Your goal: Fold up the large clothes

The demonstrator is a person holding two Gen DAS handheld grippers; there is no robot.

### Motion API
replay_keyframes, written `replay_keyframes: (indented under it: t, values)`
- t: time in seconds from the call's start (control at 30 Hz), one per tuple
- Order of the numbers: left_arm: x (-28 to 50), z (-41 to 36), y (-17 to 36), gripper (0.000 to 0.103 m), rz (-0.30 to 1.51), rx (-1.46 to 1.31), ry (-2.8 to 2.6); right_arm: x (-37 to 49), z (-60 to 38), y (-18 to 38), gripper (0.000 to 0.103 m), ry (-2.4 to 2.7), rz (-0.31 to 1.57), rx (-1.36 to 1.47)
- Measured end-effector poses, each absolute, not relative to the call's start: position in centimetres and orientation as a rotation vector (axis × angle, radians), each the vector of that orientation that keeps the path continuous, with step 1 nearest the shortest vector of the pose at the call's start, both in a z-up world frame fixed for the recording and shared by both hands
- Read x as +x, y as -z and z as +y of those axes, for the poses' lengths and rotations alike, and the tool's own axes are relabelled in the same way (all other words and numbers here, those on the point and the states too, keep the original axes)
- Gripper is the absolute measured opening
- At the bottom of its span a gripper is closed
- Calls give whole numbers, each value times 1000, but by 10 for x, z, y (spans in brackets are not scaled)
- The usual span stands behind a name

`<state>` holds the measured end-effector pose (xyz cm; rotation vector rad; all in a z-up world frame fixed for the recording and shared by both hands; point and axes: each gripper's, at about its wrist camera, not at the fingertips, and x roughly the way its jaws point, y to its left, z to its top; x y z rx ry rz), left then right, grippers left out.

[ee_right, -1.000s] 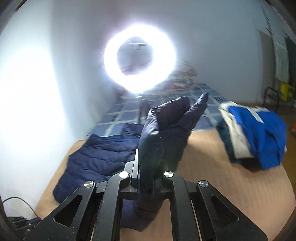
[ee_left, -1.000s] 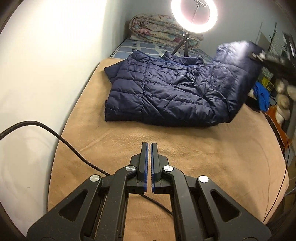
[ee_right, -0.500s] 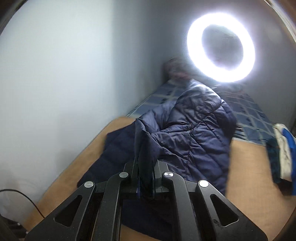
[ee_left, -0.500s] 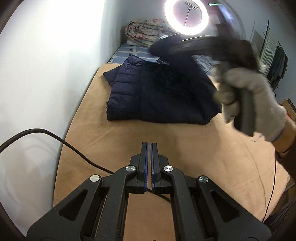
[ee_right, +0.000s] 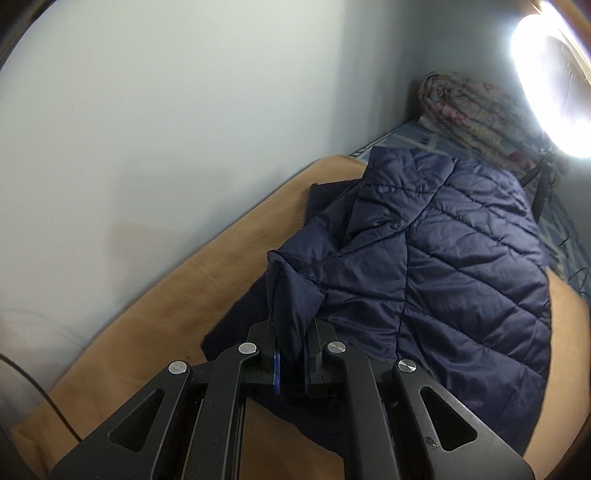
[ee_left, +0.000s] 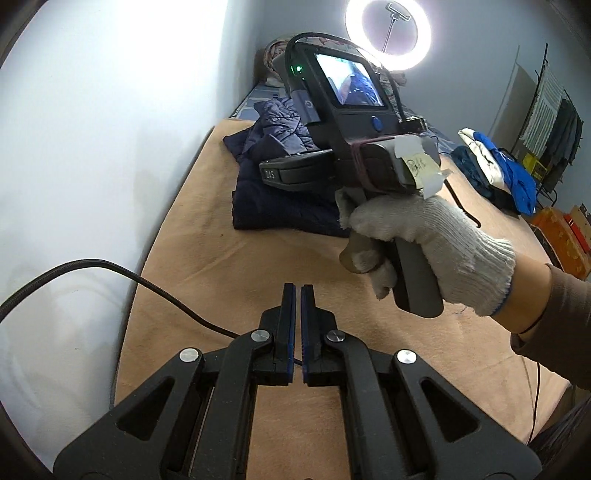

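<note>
Navy quilted jacket (ee_right: 461, 258) lies folded over itself on the tan blanket (ee_right: 229, 266), filling the centre and right of the right wrist view.

Its shell is glossy, stitched in diagonal diamond panels, with a smooth flat lining edge showing at left. The right gripper (ee_right: 291, 354) pinches a fold of that edge between its blue pads. In the left wrist view the left gripper (ee_left: 297, 321) is clenched on nothing at lower centre; a gloved hand (ee_left: 424, 240) holds the other tool, which bears "245" and a scribbled, unreadable note (ee_left: 419, 164). A ring light (ee_left: 388, 35) glows at upper right.
</note>
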<state>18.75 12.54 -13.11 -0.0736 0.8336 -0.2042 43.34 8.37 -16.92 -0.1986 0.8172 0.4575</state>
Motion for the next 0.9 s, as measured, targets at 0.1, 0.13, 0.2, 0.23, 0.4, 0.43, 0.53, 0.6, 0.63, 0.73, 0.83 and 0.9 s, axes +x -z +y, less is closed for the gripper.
replay_keyframes:
  t: [0.1,0.13,0.2,0.23,0.4,0.43,0.53,0.6,0.63,0.73,0.83,0.9]
  values:
    - [189,127,132,0,833,-73,199,434,80,176,7,-506,848,-173]
    - [189,127,132,0,833,-73,195,436,79,179,7,-532,864,-171]
    - [191,128,132,0,835,-71,187,438,76,182,7,-584,887,-174]
    - [192,128,133,0,835,-70,185,437,73,182,10,-610,888,-172]
    - [195,129,129,0,832,-69,178,435,34,157,20,-684,874,-67]
    - [196,129,126,0,831,-73,181,434,23,151,25,-693,867,-37]
    - [209,126,117,0,820,-65,189,424,-20,131,49,-693,804,59]
    - [225,119,106,0,804,-51,204,421,-60,119,49,-702,784,143]
    - [232,116,104,0,801,-50,214,417,-74,115,49,-682,775,160]
    - [271,104,97,0,790,-26,207,409,-113,112,49,-578,770,179]
    - [311,98,103,0,788,-9,162,410,-147,130,54,-473,811,206]
    - [338,100,116,0,812,-18,124,413,-169,144,56,-424,844,240]
